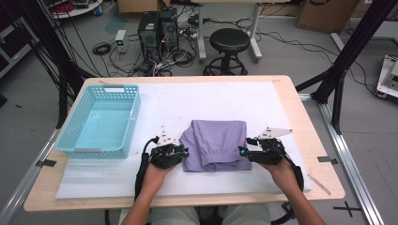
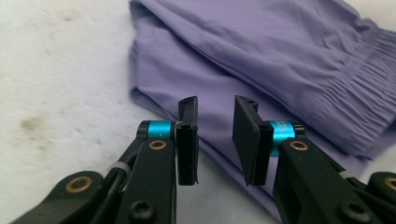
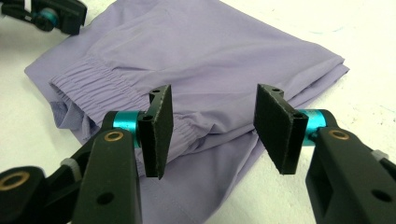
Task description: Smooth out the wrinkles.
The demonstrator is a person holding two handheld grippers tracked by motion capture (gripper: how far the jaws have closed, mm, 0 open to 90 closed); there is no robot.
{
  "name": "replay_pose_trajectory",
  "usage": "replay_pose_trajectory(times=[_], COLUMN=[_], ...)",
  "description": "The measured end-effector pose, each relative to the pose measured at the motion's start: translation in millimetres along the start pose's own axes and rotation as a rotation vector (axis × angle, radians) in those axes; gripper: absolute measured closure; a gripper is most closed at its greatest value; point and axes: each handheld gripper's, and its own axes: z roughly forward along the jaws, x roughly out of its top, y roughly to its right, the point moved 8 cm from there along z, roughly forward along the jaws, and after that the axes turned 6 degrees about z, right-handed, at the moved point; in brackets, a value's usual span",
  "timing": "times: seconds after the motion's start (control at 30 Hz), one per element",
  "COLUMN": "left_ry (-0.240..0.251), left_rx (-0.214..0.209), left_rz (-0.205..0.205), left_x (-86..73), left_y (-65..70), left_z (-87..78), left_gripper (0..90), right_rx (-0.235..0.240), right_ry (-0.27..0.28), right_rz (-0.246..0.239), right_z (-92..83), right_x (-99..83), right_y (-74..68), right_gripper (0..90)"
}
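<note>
The folded lilac shorts point(image 1: 215, 144) lie on the white mat point(image 1: 281, 117) near the front middle of the worktop point(image 1: 309, 136), with the elastic waistband turned toward the person and the turquoise basket point(image 1: 101, 121) standing well apart at the left. The left gripper point(image 1: 180, 153) is held just beside the garment's left edge, and the right gripper point(image 1: 242, 151) just beside its right edge. In the left gripper view point(image 2: 215, 140) the jaws stand a little apart with nothing between them, the cloth's folded edge lying just past their tips. In the right gripper view point(image 3: 212, 133) the jaws stand wider apart, also empty, poised over the gathered waistband point(image 3: 102, 88).

The step in hand is judged to be a grasp of the bundle from both sides, probably so that it can be folded again or carried to the basket. It would be done well if each lower jaw were slid flat along the mat and under all the layers before closing, so that no single ply is pinched and the fold is not pulled open. Both sides should be taken at matching points and lifted together, level, to keep the stack from sagging or twisting.

No brand, label or writing can be read on the shorts, the basket or the grippers.
</note>
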Motion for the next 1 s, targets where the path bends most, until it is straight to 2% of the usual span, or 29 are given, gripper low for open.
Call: replay_pose_trajectory(times=[0.17,0.27,0.37,0.53,0.77,0.83,0.87,0.93,1.0], left_ry=[-0.041,-0.055,-0.055,-0.031,-0.045,-0.047,-0.039,-0.017,0.013], left_rx=[-0.012,0.017,0.025,0.033,0.056,0.049,0.054,0.041,0.059], left_rz=[0.035,0.057,0.064,0.05,0.044,0.038,0.034,0.004,-0.007], left_x=[-2.6,-2.8,-3.2,-1.3,-4.9,-6.7,-6.2,-3.2,2.3], left_y=[10.4,10.7,11.1,8.7,4.5,5.1,4.8,3.6,-0.8], left_z=[5.8,7.0,6.5,1.9,-1.4,-0.6,-1.0,-2.3,-4.8], left_gripper=[70.6,80.3,88.1,89.3,89.4,89.3,88.5,73.7,67.2], right_rx=[0.001,-0.002,-0.004,-0.007,-0.006,-0.006,-0.006,-0.003,0.007], right_ry=[-0.008,-0.007,-0.004,-0.005,-0.009,-0.007,-0.01,-0.011,-0.007], right_rz=[-0.014,-0.013,-0.007,0.002,0.0,-0.002,-0.001,0.0,0.003], right_z=[-0.1,-0.9,-1.8,-2.0,-0.8,-0.6,-0.7,-0.3,0.6], right_x=[-0.8,-0.7,-1.0,-1.6,-1.7,-1.4,-1.5,-1.6,-0.8], right_y=[-2.6,-1.9,0.7,3.4,1.3,1.0,0.9,0.6,-1.0], right_gripper=[48.3,48.4,48.5,48.4,48.5,48.4,48.3,48.0,47.6])
